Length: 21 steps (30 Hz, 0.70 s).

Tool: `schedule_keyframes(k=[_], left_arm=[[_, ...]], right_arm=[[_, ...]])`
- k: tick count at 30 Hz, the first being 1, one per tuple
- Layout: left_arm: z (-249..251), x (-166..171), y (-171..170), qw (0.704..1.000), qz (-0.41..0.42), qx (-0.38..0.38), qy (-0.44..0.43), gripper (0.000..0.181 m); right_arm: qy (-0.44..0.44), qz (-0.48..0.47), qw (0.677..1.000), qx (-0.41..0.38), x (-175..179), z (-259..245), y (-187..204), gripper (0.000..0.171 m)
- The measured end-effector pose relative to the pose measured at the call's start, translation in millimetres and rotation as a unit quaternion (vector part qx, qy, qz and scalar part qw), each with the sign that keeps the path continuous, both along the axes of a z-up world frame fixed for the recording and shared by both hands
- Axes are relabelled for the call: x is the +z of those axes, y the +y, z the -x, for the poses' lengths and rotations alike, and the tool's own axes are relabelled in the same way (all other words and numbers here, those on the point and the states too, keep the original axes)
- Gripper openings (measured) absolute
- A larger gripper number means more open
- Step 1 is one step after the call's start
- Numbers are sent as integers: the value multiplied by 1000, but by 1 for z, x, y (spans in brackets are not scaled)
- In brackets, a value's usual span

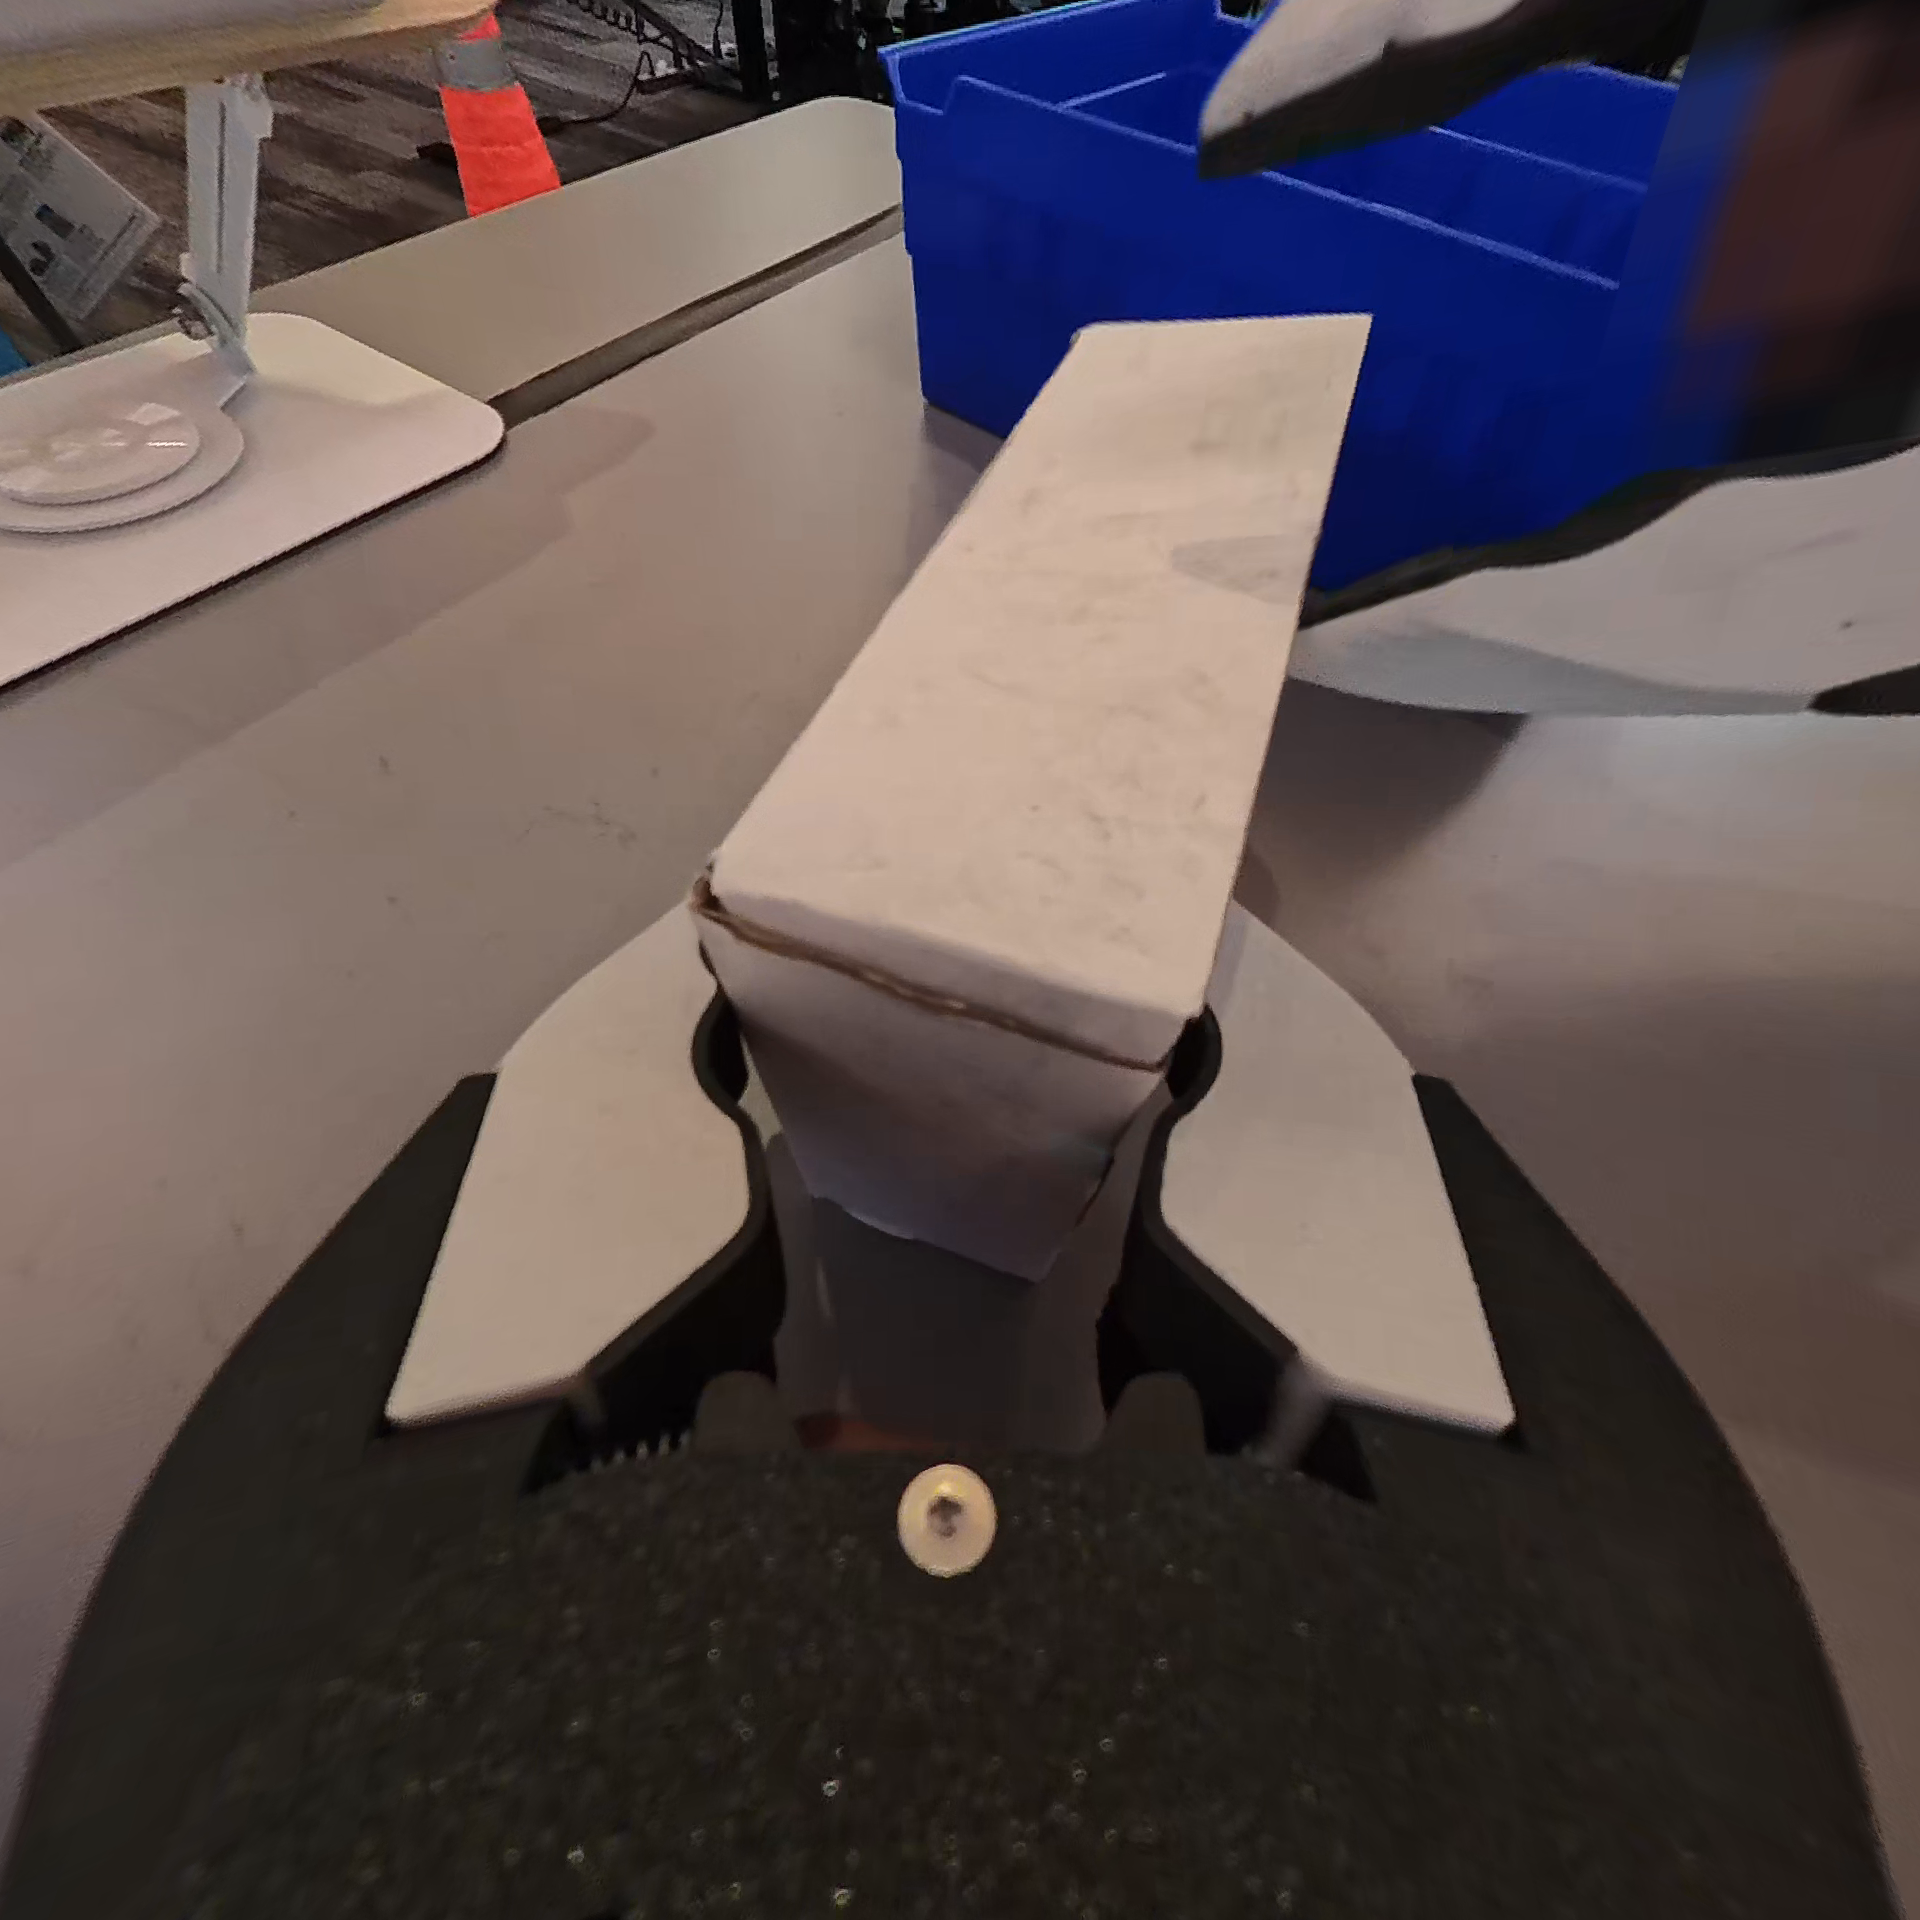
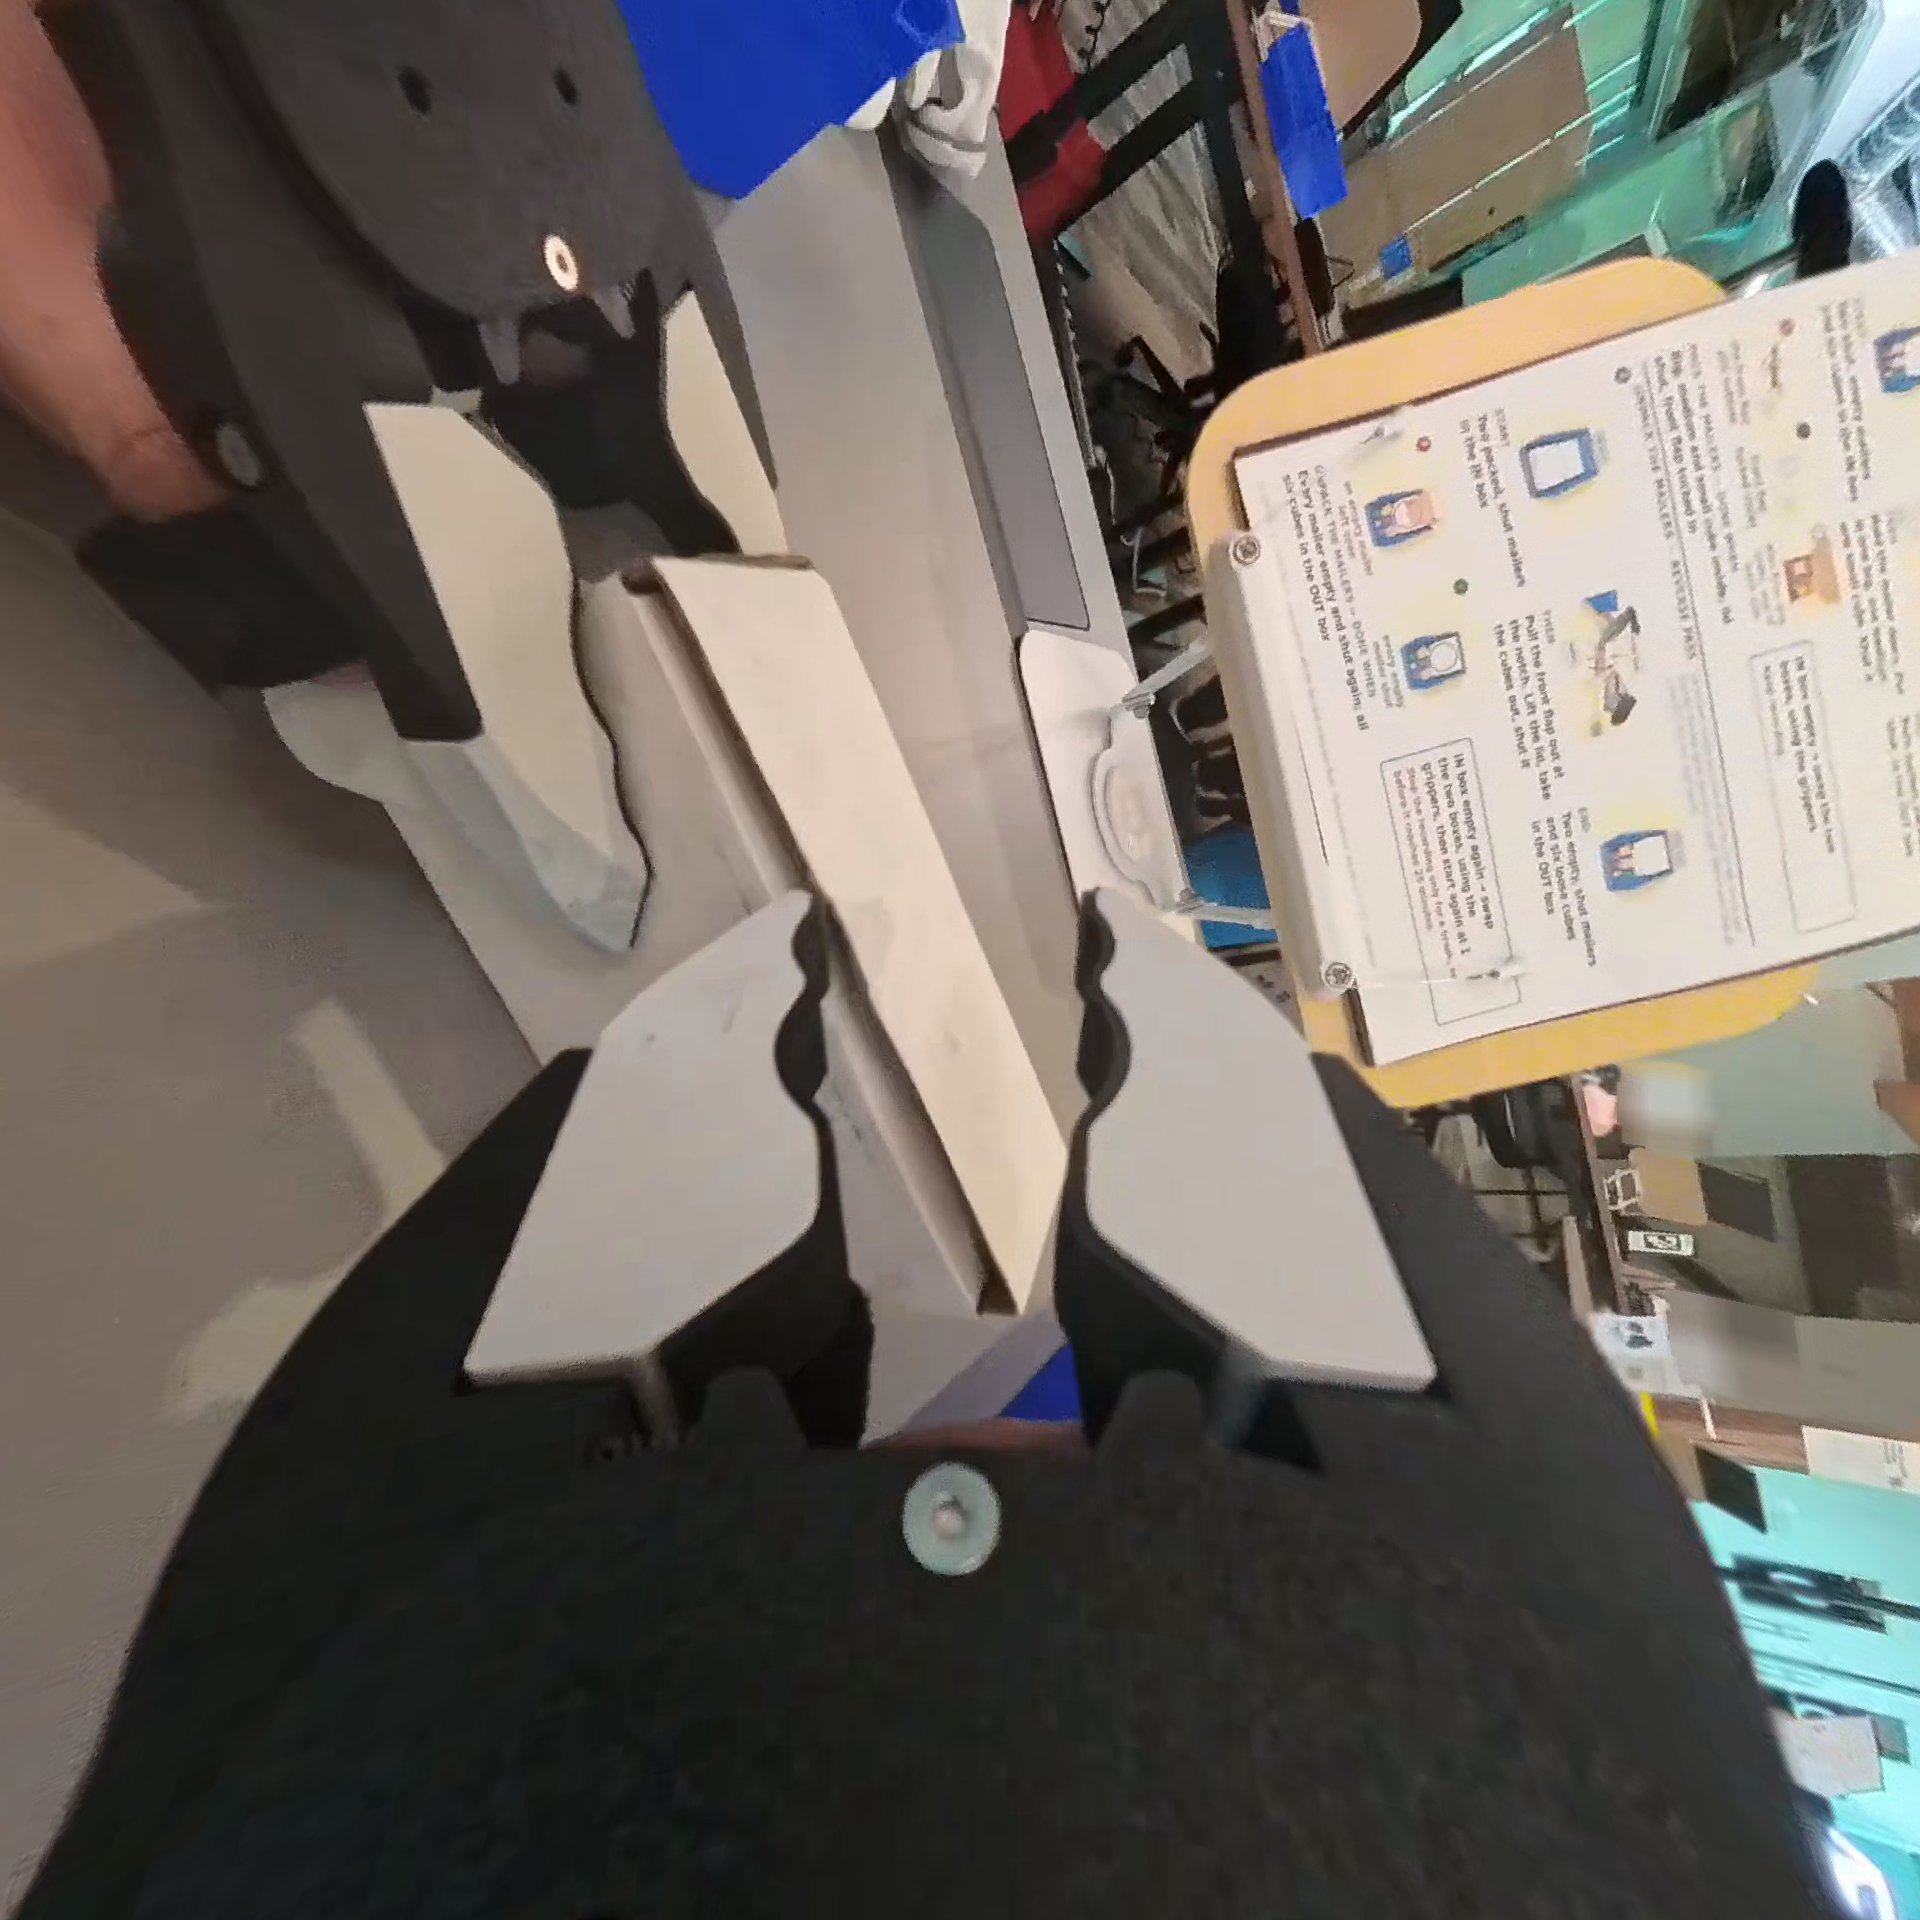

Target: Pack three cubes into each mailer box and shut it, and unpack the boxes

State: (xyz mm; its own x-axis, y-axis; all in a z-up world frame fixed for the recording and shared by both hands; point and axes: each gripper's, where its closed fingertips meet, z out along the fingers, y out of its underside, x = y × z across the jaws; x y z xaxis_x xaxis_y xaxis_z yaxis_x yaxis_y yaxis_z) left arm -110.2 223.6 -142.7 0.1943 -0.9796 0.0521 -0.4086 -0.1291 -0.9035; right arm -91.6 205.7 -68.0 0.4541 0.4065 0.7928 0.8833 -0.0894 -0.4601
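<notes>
Gripping one mailer box (image 1: 1049, 727), two claws

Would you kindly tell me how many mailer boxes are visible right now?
1. The white mailer box is lifted above the grey table, one end clamped in the left claw, the other lying between the open right claw. Others may sit unseen inside the blue bin.

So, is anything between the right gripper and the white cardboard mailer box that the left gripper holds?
Nothing visible. The white cardboard mailer box is clamped at one end by the left gripper, and its other end already sits between the open fingers of the right gripper, with no object between them.
</notes>
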Motion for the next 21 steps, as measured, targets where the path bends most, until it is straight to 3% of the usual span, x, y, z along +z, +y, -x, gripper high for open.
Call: schedule_keyframes(k=[7,11,17,21], left_arm=[[1,0,0,1000,-5,-3,1,78],[1,0,1,1000,-5,-1,0,78],[2,0,1,1000,-12,-3,0,77],[1,-1,-3,1000,-16,-16,2,74]], right_arm=[[-98,-6,995,15,3,11,6,48],[-173,-26,984,27,2,23,11,42],[-166,-33,985,23,4,31,18,46],[-165,-21,986,-1,4,1,11,48]])
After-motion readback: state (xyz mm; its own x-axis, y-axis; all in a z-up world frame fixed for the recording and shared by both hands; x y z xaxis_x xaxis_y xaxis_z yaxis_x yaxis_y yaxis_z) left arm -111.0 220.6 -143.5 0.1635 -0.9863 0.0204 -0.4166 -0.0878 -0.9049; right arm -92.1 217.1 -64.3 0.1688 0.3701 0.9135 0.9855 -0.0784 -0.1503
